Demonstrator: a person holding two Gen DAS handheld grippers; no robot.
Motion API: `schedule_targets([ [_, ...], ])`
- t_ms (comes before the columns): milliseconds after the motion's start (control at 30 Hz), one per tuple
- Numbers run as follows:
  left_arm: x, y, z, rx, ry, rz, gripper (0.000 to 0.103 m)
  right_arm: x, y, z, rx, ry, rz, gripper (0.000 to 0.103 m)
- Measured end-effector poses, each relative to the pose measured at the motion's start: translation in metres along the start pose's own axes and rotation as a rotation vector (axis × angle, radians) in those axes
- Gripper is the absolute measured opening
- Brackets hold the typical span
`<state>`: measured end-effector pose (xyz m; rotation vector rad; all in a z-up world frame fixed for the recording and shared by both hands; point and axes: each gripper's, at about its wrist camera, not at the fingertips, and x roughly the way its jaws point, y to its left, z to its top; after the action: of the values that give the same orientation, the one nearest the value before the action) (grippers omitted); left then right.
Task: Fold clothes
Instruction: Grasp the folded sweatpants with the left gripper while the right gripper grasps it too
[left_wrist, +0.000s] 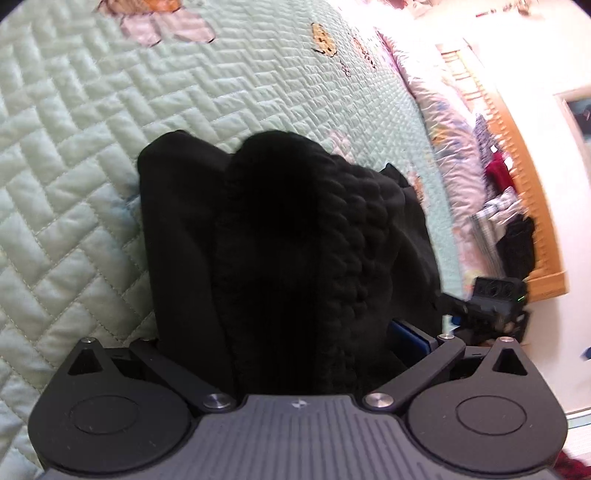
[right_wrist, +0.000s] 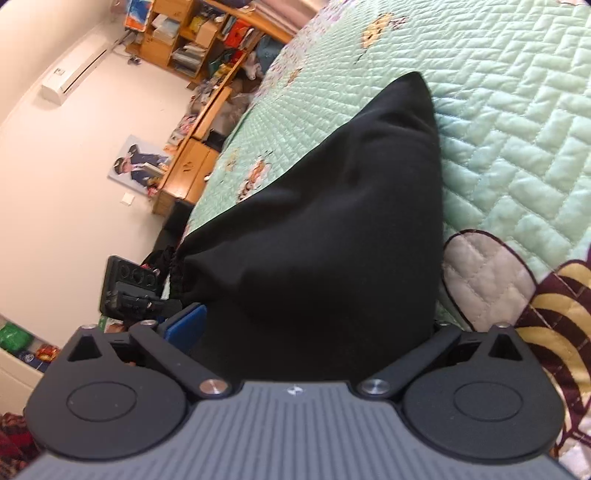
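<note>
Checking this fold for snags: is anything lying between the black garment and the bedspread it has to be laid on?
Nothing visible does. The black garment hangs bunched in front of the right hand-held gripper over bare green bedspread. The left wrist view shows the same open quilt around it; the clutter stays at the bed's far edge.

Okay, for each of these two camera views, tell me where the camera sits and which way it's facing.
Left wrist: sits on the left claw, looking forward and down over a bunched black garment onto the green quilt; its own claw body shows, the right claw at right.
Right wrist: sits on the right claw, facing the black garment and quilt; the left claw at left.
Shared: garment, quilt, each other's claw.
</note>
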<state>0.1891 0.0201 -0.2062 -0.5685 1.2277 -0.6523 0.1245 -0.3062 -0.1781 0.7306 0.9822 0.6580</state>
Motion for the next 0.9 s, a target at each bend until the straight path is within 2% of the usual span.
schedule_targets([
  [33,0.0,-0.005,-0.003,0.02,-0.021,0.021,0.1,-0.002,0.0,0.0,0.008,-0.004,-0.028,0.07],
  [100,-0.003,-0.007,-0.009,0.025,-0.073,0.028,0.096,-0.005,0.001,-0.002,0.028,-0.014,-0.068,0.052],
  [267,-0.017,0.018,-0.023,-0.084,-0.184,-0.051,0.073,-0.014,0.011,-0.012,0.068,-0.07,-0.112,0.039],
  [333,-0.021,0.021,-0.029,-0.104,-0.207,-0.077,0.067,-0.018,0.018,-0.021,0.097,-0.11,-0.095,0.031],
  [533,-0.039,0.018,-0.042,-0.104,-0.248,-0.151,0.054,-0.038,0.039,-0.048,0.146,-0.188,-0.007,0.028],
  [767,-0.064,-0.003,-0.059,-0.045,-0.261,-0.207,0.053,-0.065,0.071,-0.074,0.168,-0.272,0.064,0.028],
  [900,-0.08,-0.012,-0.066,-0.032,-0.279,-0.228,0.053,-0.079,0.087,-0.079,0.149,-0.289,0.09,0.028],
])
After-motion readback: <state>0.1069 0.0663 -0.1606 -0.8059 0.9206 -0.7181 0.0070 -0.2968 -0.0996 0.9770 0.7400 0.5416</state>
